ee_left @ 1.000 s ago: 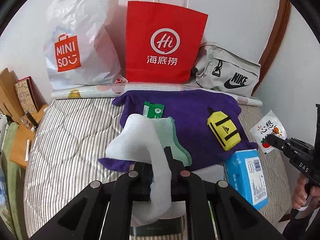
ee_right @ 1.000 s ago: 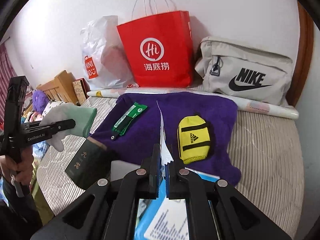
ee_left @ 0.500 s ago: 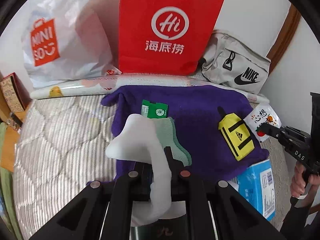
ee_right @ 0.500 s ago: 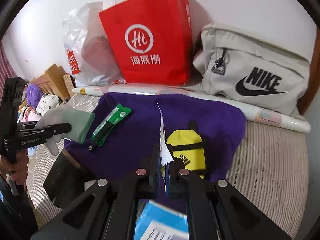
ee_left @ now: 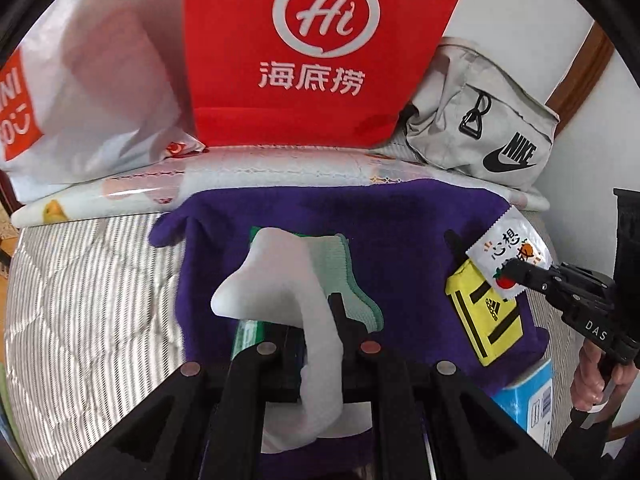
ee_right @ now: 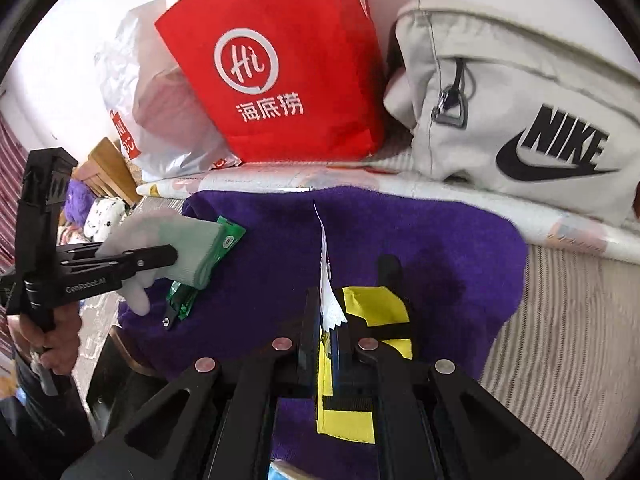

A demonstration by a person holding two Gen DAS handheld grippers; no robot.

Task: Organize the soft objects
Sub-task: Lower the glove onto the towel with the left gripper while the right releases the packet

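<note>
Left gripper (ee_left: 320,316) clamps white sock (ee_left: 280,280) above purple towel (ee_left: 400,232). Right gripper (ee_right: 326,320) pinches sachet (ee_right: 326,276) over yellow pouch (ee_right: 376,308), 3 o'clock of sock.

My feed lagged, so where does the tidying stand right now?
Nothing looks put away yet. In hand: the left claw grips a white sock, and the right claw pinches a small packet, both above the purple towel. Left: the yellow pouch and green packet lie on the towel.
</note>
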